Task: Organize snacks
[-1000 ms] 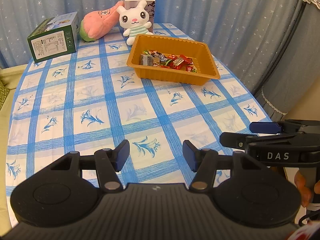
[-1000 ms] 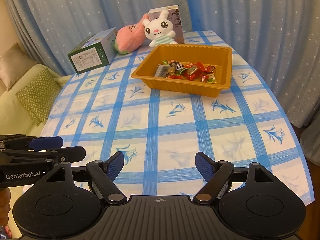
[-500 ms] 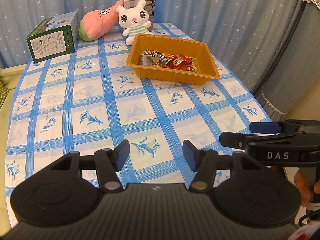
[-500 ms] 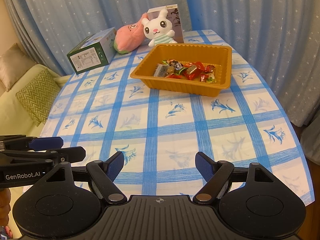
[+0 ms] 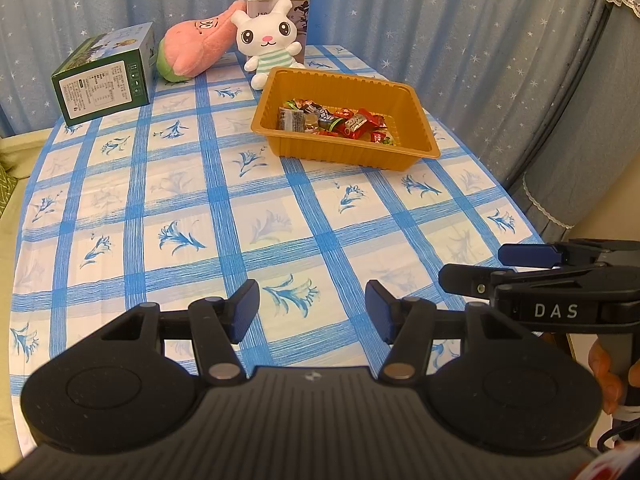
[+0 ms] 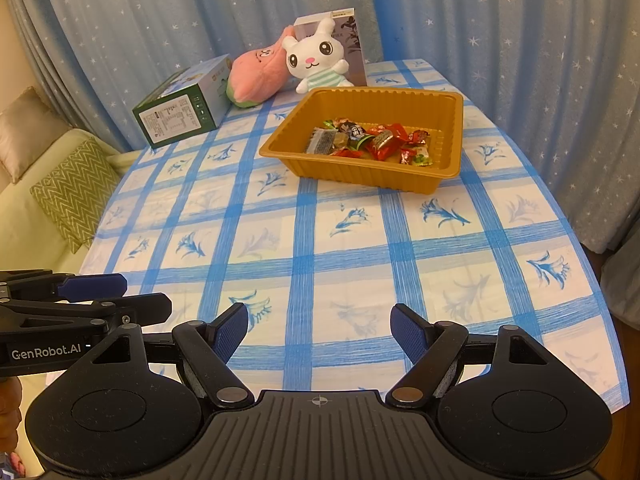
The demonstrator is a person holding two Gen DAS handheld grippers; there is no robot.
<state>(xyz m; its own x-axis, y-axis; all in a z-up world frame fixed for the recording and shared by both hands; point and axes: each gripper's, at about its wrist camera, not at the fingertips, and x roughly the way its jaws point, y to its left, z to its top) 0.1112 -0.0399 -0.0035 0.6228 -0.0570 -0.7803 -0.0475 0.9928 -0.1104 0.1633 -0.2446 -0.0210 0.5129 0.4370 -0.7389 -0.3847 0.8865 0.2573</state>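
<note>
An orange plastic tray (image 5: 416, 108) (image 6: 454, 128) sits at the far right of the table, holding several wrapped snacks (image 5: 336, 122) (image 6: 372, 140). My left gripper (image 5: 312, 310) is open and empty, low over the table's near edge, far from the tray. My right gripper (image 6: 318, 330) is also open and empty, near the front edge. Each gripper shows at the side of the other's view, the right one (image 5: 532, 264) and the left one (image 6: 100, 292).
A green box (image 5: 104, 76) (image 6: 184, 106), a pink plush (image 5: 196, 50) (image 6: 256, 76), a white rabbit plush (image 5: 270, 40) (image 6: 316, 58) and an upright box (image 5: 276, 2) (image 6: 344, 28) stand at the back. A blue checked cloth (image 5: 240, 200) covers the table. A sofa with a cushion (image 6: 72, 192) lies left. Curtains surround.
Both grippers have shifted very slightly; the view of the table is almost the same. Both stay open and empty.
</note>
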